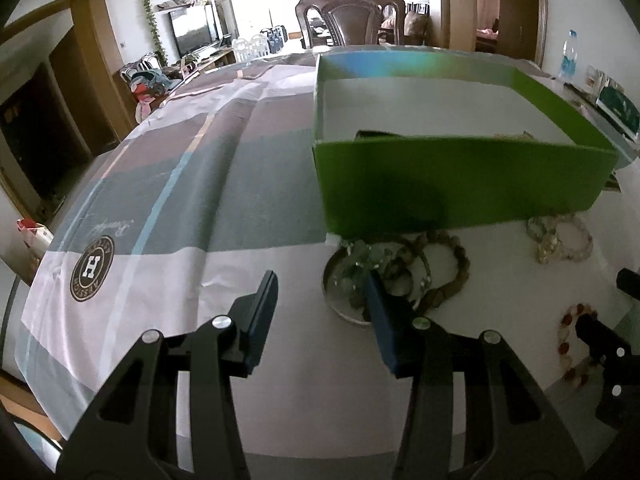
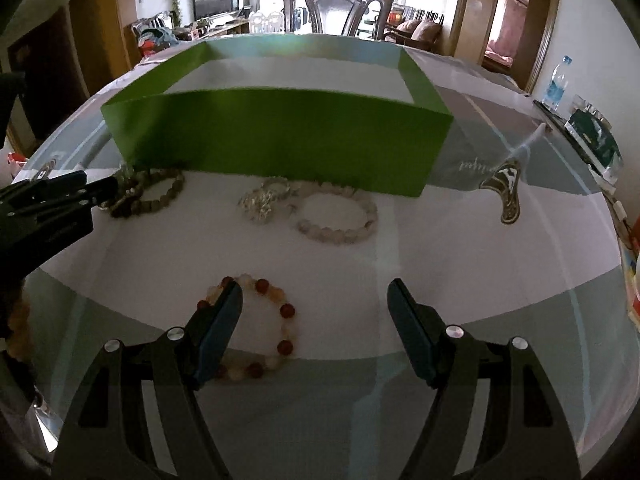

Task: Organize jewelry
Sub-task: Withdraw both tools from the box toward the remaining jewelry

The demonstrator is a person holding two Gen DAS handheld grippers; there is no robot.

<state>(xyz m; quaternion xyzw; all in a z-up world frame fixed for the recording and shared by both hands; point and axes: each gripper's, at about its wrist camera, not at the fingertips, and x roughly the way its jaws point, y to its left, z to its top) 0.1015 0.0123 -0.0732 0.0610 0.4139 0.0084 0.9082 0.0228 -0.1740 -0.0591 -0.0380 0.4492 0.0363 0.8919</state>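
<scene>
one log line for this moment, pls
left gripper: open, by brown bead bracelet | right gripper: open, over red-white bead bracelet | green box: behind, open

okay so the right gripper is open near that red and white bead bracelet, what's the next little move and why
Probably shift the right gripper slightly left and down so the red and white bead bracelet sits between its fingers. The jaws are open, only the left finger overlaps the beads, and the green box waits just beyond.
</scene>
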